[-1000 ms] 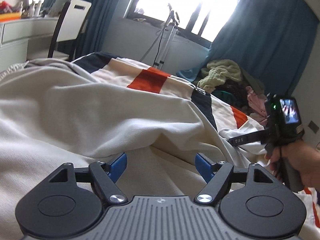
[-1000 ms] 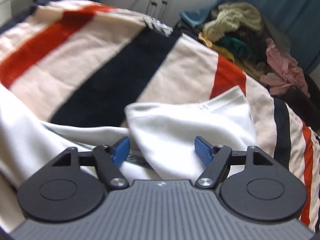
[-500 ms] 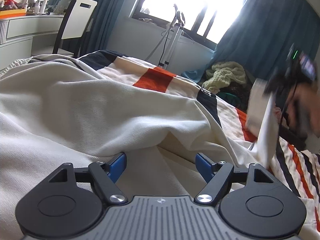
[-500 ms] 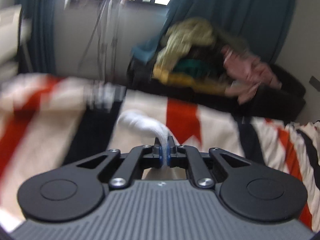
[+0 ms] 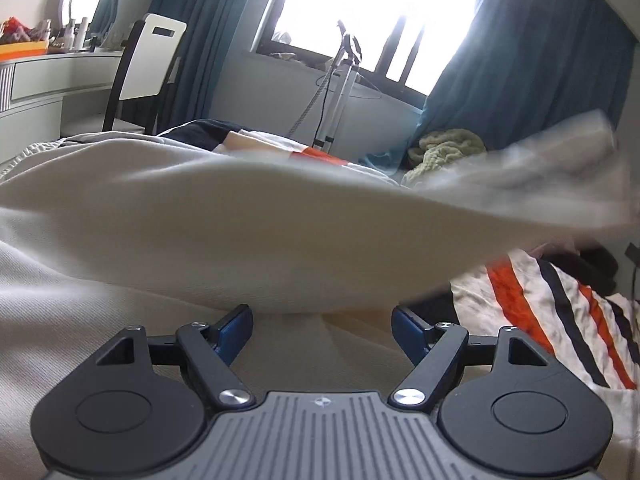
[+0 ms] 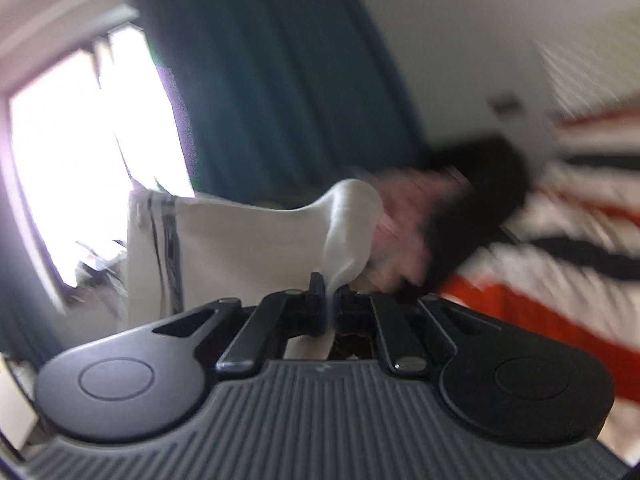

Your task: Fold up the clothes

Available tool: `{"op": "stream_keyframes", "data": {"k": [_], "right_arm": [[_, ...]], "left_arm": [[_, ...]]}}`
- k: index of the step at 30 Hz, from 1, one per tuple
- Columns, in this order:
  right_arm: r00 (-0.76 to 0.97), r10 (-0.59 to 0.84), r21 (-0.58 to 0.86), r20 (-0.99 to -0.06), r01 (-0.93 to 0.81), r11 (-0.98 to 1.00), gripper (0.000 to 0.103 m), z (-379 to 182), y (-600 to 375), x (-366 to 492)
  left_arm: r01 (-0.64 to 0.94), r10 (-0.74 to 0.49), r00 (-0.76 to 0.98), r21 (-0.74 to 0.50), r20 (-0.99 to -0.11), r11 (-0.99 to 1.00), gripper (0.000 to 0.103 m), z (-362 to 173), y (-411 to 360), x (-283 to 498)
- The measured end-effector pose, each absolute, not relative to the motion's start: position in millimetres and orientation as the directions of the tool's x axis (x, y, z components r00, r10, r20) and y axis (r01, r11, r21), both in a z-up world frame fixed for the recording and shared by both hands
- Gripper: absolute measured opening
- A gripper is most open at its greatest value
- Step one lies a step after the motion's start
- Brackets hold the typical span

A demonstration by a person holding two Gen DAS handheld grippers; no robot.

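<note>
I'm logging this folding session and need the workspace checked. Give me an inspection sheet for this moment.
Surface: bed under a striped blanket, orange, navy and cream.
Job's things: cream garment spread over the bed, one part lifted off the blanket on the right side of the left wrist view, blurred there.
Clutter: pile of clothes beyond the bed, by the curtain.
Grippers: left gripper open, low over the garment, gripping nothing; right gripper shut on a fold of the garment.
Cables: a cord hangs from the stand under the window.
Surroundings: bright window, teal curtains, chair and desk at left.
</note>
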State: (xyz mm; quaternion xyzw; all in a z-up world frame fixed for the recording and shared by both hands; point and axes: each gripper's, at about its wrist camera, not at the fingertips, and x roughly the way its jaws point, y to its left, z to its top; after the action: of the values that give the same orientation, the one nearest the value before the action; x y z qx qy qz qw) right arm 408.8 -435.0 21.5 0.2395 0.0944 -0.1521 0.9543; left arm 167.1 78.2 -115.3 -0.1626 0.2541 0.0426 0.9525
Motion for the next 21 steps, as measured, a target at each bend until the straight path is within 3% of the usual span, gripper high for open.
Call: {"op": "stream_keyframes", "data": {"k": [4,6,9,13,21], "right_arm": [[0.831,-0.263,0.460,-0.491,0.503,0.732,0.007,-108,-499,374],[0.796,-0.210,0.518,-0.567,0.543,0.661,0.007,-165,-520,354],[0.851,-0.145,0.648,-0.504,0.484,0.588,0.007,-198,-532,329],[0.866,-0.135,0.648,-0.481,0.456,0.610,0.007,-187,-531,329],[0.891,-0.066,0.653,-0.449,0.378,0.657,0.007,-168,-549,322]], "left_arm": [[-0.162,0.008,0.862,-0.260,-0.506,0.952,0.078,-117,72,167],[-0.160,0.012,0.862,-0.250,-0.507,0.955,0.079,-118,70,168],[-0.161,0.020,0.861,-0.236,-0.508,0.958,0.079,-119,68,169],[-0.162,0.019,0.862,-0.240,-0.506,0.957,0.079,-118,71,172],[-0.119,-0.084,0.903,-0.434,-0.421,0.893,0.081,-97,107,159]]}}
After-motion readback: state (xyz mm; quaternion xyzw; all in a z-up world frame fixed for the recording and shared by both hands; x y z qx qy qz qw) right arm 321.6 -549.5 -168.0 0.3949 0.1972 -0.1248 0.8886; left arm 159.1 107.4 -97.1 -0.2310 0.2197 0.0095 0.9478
